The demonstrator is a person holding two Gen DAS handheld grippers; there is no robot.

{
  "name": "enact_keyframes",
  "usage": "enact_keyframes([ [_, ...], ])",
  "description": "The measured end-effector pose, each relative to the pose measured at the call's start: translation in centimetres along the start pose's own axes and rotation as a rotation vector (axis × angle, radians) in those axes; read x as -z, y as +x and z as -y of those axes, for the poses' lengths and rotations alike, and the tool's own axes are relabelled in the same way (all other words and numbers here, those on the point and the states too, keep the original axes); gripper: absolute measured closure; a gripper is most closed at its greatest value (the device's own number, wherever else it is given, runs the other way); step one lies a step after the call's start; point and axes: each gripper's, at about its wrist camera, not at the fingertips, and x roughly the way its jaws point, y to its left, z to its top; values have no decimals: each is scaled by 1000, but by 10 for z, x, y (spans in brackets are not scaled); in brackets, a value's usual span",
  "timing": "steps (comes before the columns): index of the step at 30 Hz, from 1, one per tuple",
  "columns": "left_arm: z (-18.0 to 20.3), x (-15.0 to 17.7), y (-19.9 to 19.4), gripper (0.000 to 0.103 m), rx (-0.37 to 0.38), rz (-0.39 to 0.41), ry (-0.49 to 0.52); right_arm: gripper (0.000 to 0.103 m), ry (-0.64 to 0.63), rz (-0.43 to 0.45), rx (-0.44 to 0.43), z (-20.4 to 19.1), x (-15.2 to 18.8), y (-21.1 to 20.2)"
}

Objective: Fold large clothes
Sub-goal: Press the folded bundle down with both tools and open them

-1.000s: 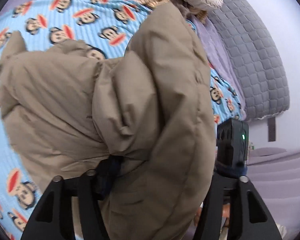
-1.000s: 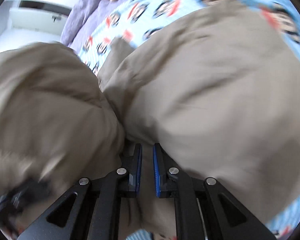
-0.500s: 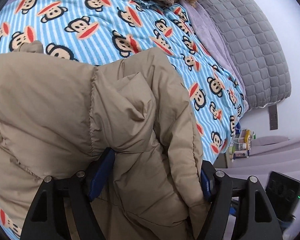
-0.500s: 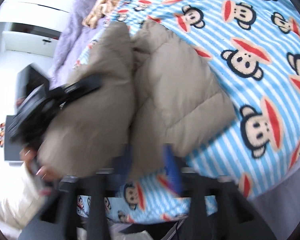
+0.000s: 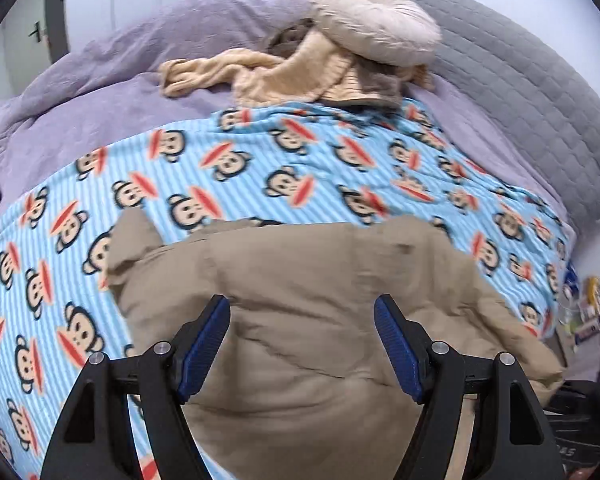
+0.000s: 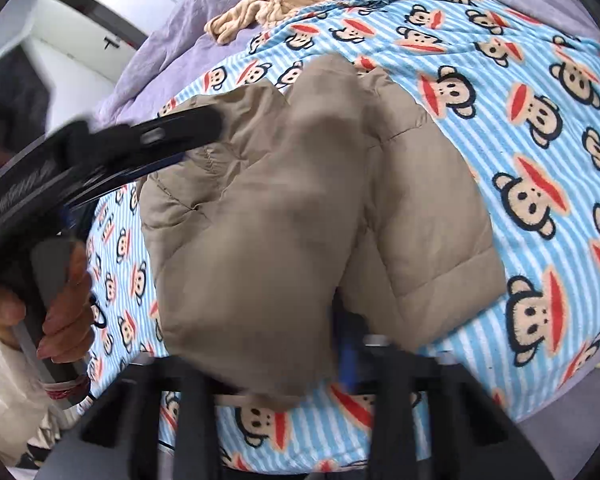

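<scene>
Half a second ago the left gripper (image 5: 302, 344) had a thick fold of the tan padded jacket (image 5: 320, 320) between its blue pads (image 5: 204, 340); now those pads stand wide apart and clear of the cloth, with the jacket lying flatter below them. The right gripper (image 6: 300, 364) has just been closing its jaws; its view is blurred, and the near edge of the jacket covers the fingertips, so whether they pinch the cloth cannot be told. The jacket lies folded on the monkey-print blanket (image 5: 260, 168) at the near side of the bed, with a round cushion (image 5: 374, 24) far beyond it. Both grippers point steeply down. In the right wrist view, a hand (image 6: 56, 304) grips the left gripper's handle at the left, its fingers curled round it.
</scene>
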Motion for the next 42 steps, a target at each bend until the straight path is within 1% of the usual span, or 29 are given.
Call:
enact_keyframes([
  [2, -22, -1, 20, 28, -49, -23, -52, 81, -13, 21, 6, 0, -6, -2],
  [4, -29, -4, 36, 28, -58, -31, -64, 82, -29, 41, 20, 4, -9, -5],
  [6, -14, -7, 48, 28, -73, -28, -25, 82, -30, 53, 34, 10, -6, -12],
  [7, -4, -9, 53, 28, -76, -24, -1, 82, -22, 55, 37, 15, -10, -8],
  [9, 21, -13, 65, 28, -56, -23, 42, 82, 7, 56, 54, 24, -8, -9],
  [12, 55, -19, 80, 28, -12, -31, 66, 82, 58, 49, 86, 40, -5, -8],
  [15, 82, -20, 94, 28, -9, -48, 100, 82, 104, 39, 109, 60, 2, -8],
  [20, 102, -19, 111, 28, 7, -80, 106, 82, 164, 17, 142, 93, 9, 5],
  [23, 110, -15, 116, 28, -8, -87, 131, 82, 199, -21, 145, 113, 14, 21],
  [27, 106, -14, 118, 28, -10, -95, 113, 82, 240, -91, 121, 128, 14, 31],
  [28, 103, -14, 118, 28, -8, -98, 103, 81, 248, -109, 118, 131, 12, 27],
  [30, 100, -14, 118, 28, -2, -101, 92, 81, 234, -93, 111, 133, 5, 8],
  [32, 99, -13, 118, 28, -4, -99, 94, 72, 197, -27, 114, 133, -5, -18],
  [33, 99, -13, 118, 28, -9, -99, 97, 69, 174, 14, 106, 132, -13, -32],
  [34, 99, -13, 118, 28, -14, -100, 98, 60, 160, 44, 94, 131, -20, -41],
  [35, 100, -14, 116, 28, -20, -103, 98, 51, 146, 71, 66, 129, -31, -48],
  [36, 99, -15, 112, 28, -28, -104, 94, 49, 132, 83, 19, 126, -44, -50],
  [38, 96, -17, 96, 28, -32, -91, 72, 48, 111, 82, -48, 119, -68, -42],
  [40, 86, -17, 73, 28, -34, -55, 41, 48, 101, 61, -94, 110, -91, -23],
  [42, 73, -15, 51, 28, -74, -17, 9, 48, 93, 10, -141, 98, -110, 5],
])
